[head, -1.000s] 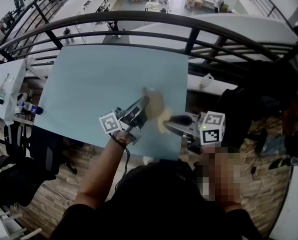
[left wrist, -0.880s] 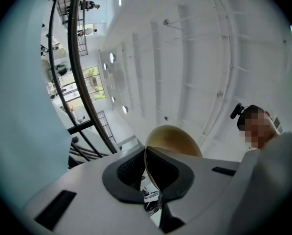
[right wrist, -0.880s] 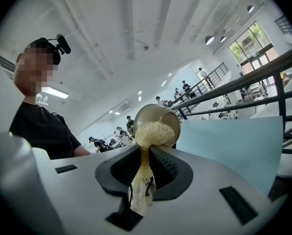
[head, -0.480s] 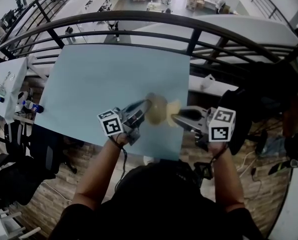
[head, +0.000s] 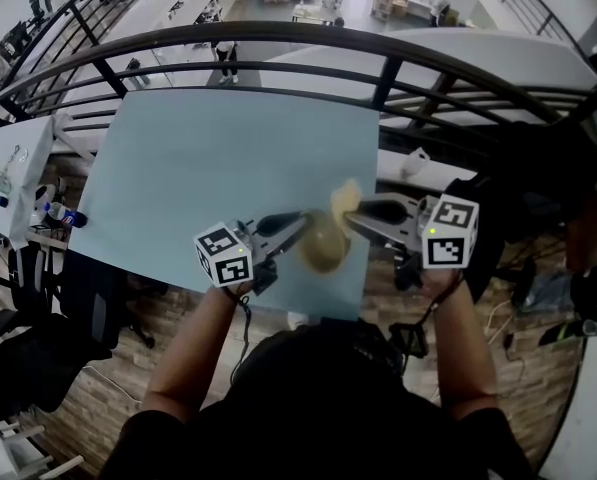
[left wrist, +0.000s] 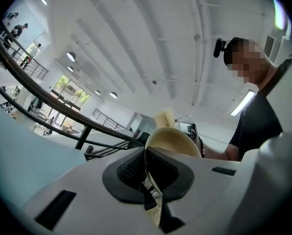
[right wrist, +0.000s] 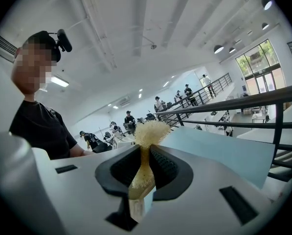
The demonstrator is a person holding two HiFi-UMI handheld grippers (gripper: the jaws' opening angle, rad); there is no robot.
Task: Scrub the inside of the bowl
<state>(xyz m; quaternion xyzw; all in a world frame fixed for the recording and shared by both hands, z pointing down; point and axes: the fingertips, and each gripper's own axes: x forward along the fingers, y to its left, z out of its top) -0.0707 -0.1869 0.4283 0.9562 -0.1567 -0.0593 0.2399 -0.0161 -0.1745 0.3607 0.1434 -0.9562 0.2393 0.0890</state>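
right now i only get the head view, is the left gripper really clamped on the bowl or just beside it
Observer: Clamped. In the left gripper view the left gripper has its jaws shut on the thin rim wall of the bowl.
Operator: ok and the yellow bit by the right one, what is it
Observer: The right gripper view shows the right gripper with its jaws shut on a pale fibrous scrubber. Its frayed tuft sticks out past the jaws.
Operator: is it down in the bowl
Observer: In the left gripper view the tuft pokes up beyond the bowl's far edge. I can't tell whether it touches.
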